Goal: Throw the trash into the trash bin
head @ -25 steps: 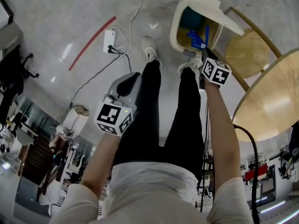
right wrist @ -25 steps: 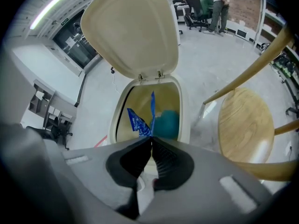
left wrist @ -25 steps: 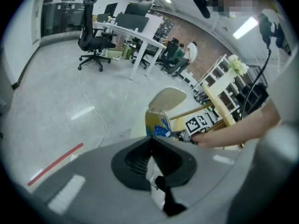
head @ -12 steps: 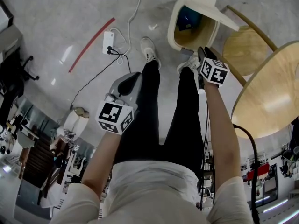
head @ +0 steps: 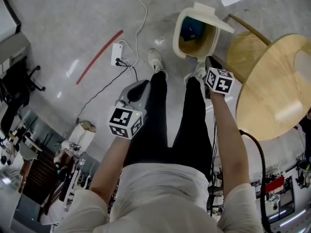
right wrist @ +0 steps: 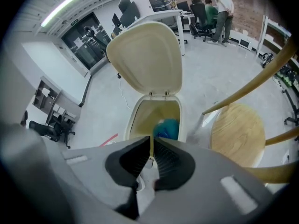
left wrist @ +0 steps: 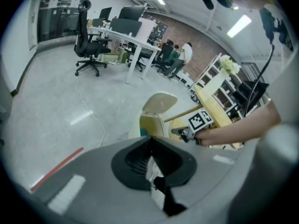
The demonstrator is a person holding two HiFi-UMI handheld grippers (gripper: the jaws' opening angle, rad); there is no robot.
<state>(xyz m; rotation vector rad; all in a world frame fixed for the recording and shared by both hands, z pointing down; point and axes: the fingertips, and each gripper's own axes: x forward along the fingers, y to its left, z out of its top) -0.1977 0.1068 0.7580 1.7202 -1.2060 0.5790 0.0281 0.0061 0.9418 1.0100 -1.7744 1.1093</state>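
A cream trash bin [head: 176, 33] stands on the floor with its lid [right wrist: 147, 59] swung up. Blue trash [head: 191, 29] lies inside it, also seen in the right gripper view as the blue trash [right wrist: 167, 127]. My right gripper [head: 209, 59] hangs just in front of the bin's rim [right wrist: 133, 120]. Its jaws are closing, a thin slit still between them, and they hold nothing. My left gripper [head: 144, 83] is over the person's left leg, well short of the bin [left wrist: 152, 122]. The left gripper [left wrist: 150, 141] is shut and empty.
A round wooden table [head: 272, 86] and a wooden stool [head: 243, 52] stand to the right of the bin. A white power strip [head: 116, 52] with cables and a red tape line [head: 99, 56] lie on the floor to the left. The person's shoes stand close to the bin.
A second ago the right gripper held blue trash over the bin's opening. The trash now lies inside the bin, and both grippers have lifted.
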